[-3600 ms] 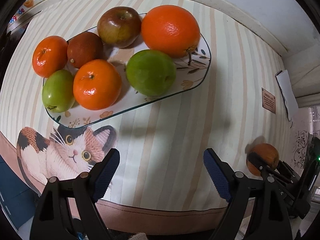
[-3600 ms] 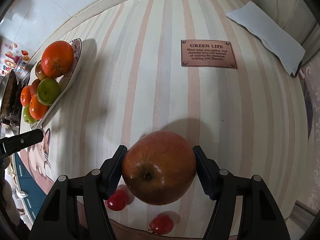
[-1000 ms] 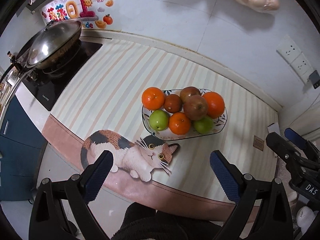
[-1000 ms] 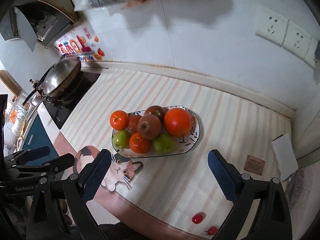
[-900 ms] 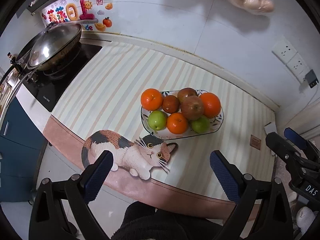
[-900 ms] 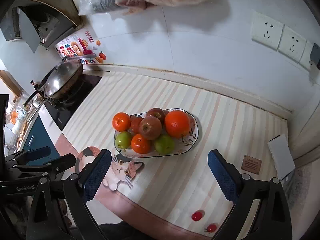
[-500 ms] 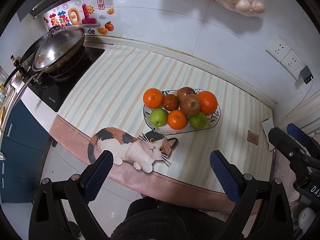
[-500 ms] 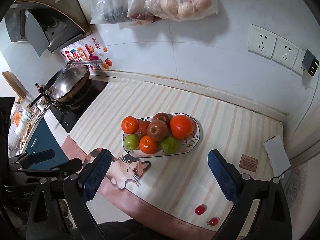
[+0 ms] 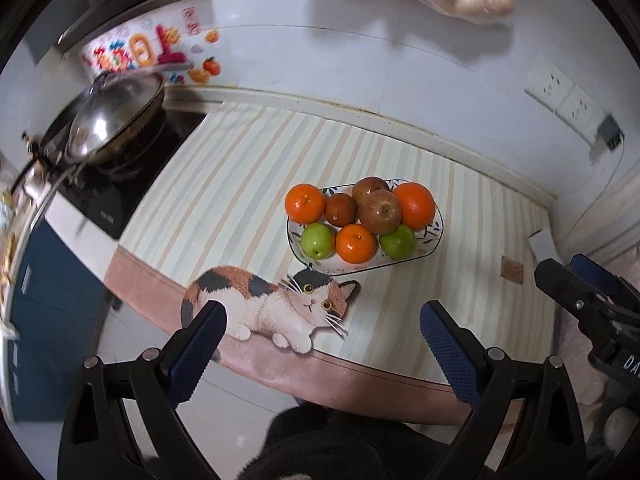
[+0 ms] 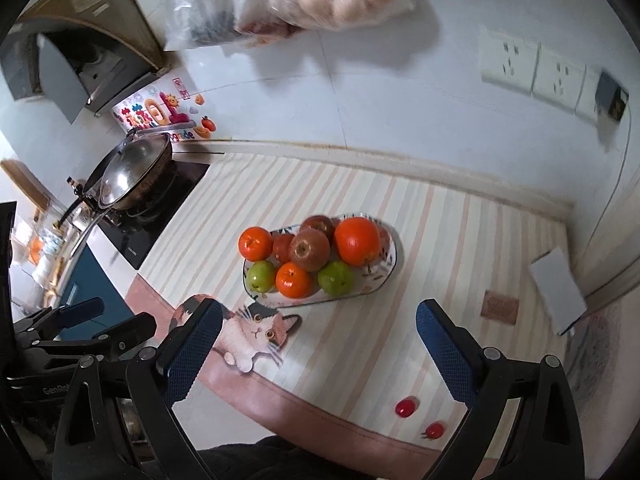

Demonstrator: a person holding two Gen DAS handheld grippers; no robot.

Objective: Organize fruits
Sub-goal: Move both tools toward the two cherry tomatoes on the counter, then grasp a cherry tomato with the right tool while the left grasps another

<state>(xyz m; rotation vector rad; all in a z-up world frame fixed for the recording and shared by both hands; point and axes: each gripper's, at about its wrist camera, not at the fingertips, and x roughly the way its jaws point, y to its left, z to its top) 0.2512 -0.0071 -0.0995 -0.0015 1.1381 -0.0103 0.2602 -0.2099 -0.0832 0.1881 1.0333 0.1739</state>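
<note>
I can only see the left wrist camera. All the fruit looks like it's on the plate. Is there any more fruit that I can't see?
Observer: Yes. Two small red fruits, one and another, lie on the striped mat near its front edge, off the plate.
Operator: Is the right gripper holding one?
Observer: No. The right gripper is open and empty, above the counter.
Operator: What's over the wok?
Observer: A range hood hangs on the wall above the wok.
</note>
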